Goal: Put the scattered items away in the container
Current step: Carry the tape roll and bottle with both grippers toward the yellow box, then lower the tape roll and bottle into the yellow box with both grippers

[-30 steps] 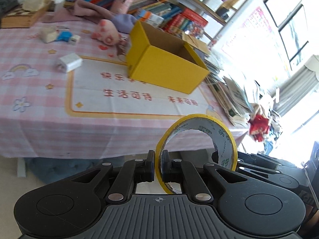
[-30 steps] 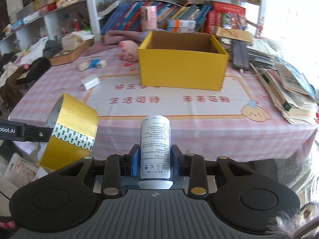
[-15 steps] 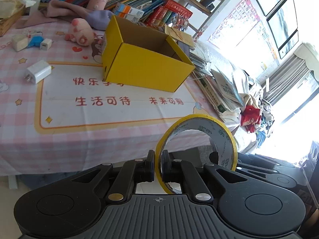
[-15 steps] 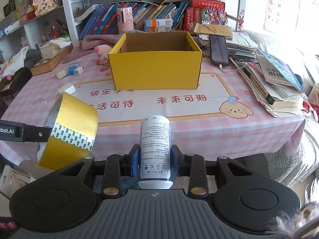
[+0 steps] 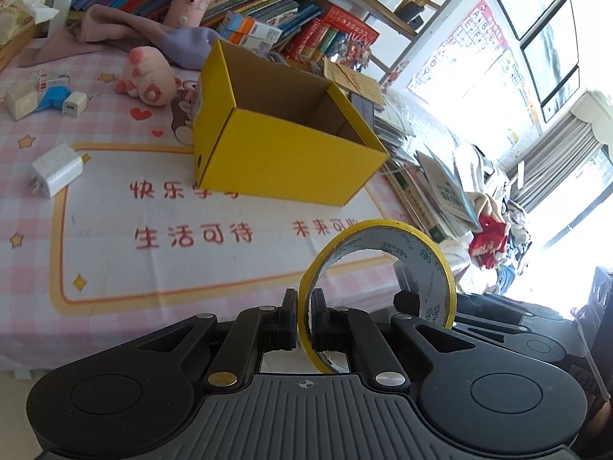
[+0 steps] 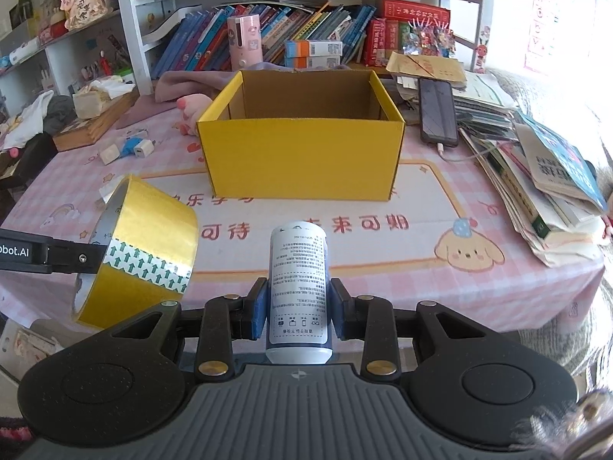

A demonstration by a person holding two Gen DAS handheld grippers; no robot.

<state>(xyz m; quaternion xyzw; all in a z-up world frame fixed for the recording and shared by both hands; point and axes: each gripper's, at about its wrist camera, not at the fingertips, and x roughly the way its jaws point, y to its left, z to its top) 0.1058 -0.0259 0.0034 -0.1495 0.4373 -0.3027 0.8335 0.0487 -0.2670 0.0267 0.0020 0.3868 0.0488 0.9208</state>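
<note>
The left hand-held gripper (image 5: 303, 320) is clamped on the wall of a roll of yellow tape (image 5: 383, 264), which is held on edge above the near edge of the bench (image 5: 38, 299). The right hand-held gripper (image 6: 298, 306) is clamped on a white canister with printed text (image 6: 298, 283), held upright between the blue pads (image 6: 261, 308). In the right wrist view, an open yellow cardboard box (image 6: 302, 161) is seen at twelve o'clock on the pink checked cloth, well apart from both held items. A white charger (image 5: 55, 170) is seen lying at ten o'clock in the left wrist view, with a pink plush toy (image 5: 147, 78) and small plugs (image 5: 74, 104) beyond it, beside the box.
</note>
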